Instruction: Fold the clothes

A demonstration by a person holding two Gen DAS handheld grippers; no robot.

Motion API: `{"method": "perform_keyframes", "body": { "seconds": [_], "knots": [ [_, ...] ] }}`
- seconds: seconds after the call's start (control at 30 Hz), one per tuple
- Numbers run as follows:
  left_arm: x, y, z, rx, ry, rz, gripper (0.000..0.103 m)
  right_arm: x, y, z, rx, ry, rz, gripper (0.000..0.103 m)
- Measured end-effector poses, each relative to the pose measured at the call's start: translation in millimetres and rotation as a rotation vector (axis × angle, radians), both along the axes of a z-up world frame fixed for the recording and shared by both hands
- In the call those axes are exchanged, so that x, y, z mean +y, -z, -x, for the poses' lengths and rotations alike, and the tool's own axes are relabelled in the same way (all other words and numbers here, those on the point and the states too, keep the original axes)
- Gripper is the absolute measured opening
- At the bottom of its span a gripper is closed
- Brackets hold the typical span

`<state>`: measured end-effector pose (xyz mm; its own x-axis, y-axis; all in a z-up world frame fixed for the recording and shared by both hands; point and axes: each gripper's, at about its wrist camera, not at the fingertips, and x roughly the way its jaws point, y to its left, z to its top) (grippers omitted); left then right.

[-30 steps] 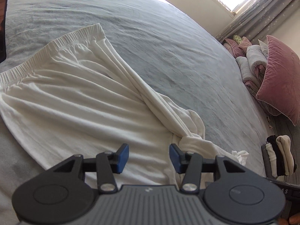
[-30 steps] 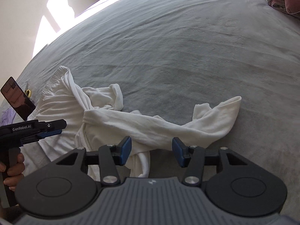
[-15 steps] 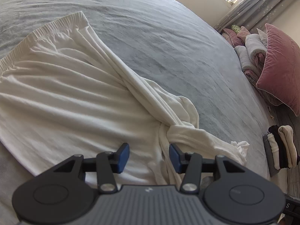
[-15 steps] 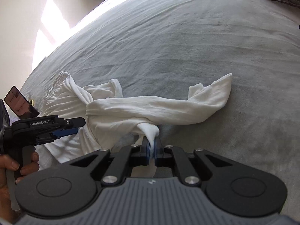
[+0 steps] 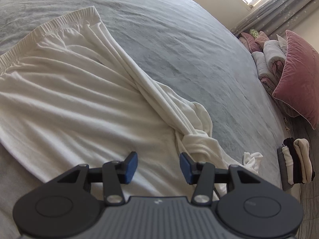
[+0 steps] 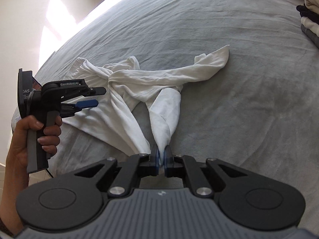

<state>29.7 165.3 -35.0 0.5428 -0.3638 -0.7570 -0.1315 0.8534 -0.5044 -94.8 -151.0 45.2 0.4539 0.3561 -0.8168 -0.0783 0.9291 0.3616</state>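
Observation:
A pair of white trousers [image 5: 79, 99] with an elastic waistband lies crumpled on the grey bed [image 5: 179, 39]. Its legs are twisted over each other near the middle [image 6: 139, 79]. My right gripper [image 6: 161, 158] is shut on the end of one leg, which runs taut from the twist down to the pads. The other leg reaches out to the right, with its hem [image 6: 219, 57] lying on the bed. My left gripper [image 5: 158, 166] is open and hovers over the seat of the trousers with nothing between its pads. It also shows in the right wrist view [image 6: 100, 97], held by a hand.
A pink pillow [image 5: 295, 79] and rolled blankets [image 5: 271, 59] sit at the head of the bed. A stack of folded clothes [image 5: 297, 159] rests near the bed's edge and shows again at the right [image 6: 309, 20]. A curtained window is behind.
My right gripper closed on a trouser leg and drew it back toward the near edge, stretching it out from the twist. The left gripper stayed open and barely shifted.

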Motion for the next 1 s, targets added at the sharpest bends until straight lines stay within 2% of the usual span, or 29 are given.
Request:
{"method": "perform_keyframes", "body": {
  "seconds": [0.03, 0.07, 0.13, 0.2, 0.3, 0.4, 0.57, 0.63, 0.67, 0.73, 0.8, 1.0],
  "knots": [
    [1.0, -0.1, -0.1, 0.002, -0.002, 0.005, 0.048, -0.2, 6.1, -1.6, 0.021, 0.007, 0.005, 0.009],
    [1.9, -0.2, -0.1, 0.004, -0.003, 0.011, 0.048, -0.7, 10.1, -3.6, 0.033, 0.014, 0.012, 0.016],
    [3.8, -0.7, 0.4, 0.003, -0.004, 0.022, 0.048, -4.8, 7.1, -9.2, 0.007, 0.032, 0.031, 0.021],
    [5.4, -1.6, 0.7, -0.002, -0.005, 0.033, 0.047, -11.7, 0.7, -16.7, -0.037, 0.068, 0.044, 0.056],
    [8.1, -3.6, 1.2, -0.018, -0.016, 0.045, 0.046, -19.3, -4.5, -36.8, -0.088, 0.1, 0.05, 0.058],
    [9.9, -5.5, 0.6, -0.036, -0.028, 0.064, 0.046, -23.7, 2.4, -63.8, -0.098, 0.131, 0.049, 0.058],
    [8.6, -5.3, -3.6, -0.04, -0.032, 0.069, 0.046, -6.7, 27.8, -88.7, -0.042, 0.079, 0.002, 0.058],
    [6.5, -4.5, -5.6, -0.036, -0.034, 0.066, 0.046, 6.3, 38.3, -91.2, -0.019, 0.032, -0.019, 0.055],
    [5.1, -4.0, -6.9, -0.033, -0.034, 0.066, 0.046, 13.1, 42.2, -91.5, -0.019, 0.01, -0.009, 0.046],
    [2.7, -3.3, -8.6, -0.028, -0.031, 0.065, 0.046, 25.4, 43.6, -87.9, -0.059, -0.03, 0.081, 0.032],
    [0.7, -2.9, -9.4, -0.027, -0.027, 0.061, 0.046, 24.4, 41.2, -83.6, -0.085, -0.042, 0.12, 0.009],
    [-3.9, -3.1, -7.6, -0.029, -0.021, 0.053, 0.046, -15.3, 28.6, -65.6, -0.097, 0.072, 0.177, 0.007]
  ]
}}
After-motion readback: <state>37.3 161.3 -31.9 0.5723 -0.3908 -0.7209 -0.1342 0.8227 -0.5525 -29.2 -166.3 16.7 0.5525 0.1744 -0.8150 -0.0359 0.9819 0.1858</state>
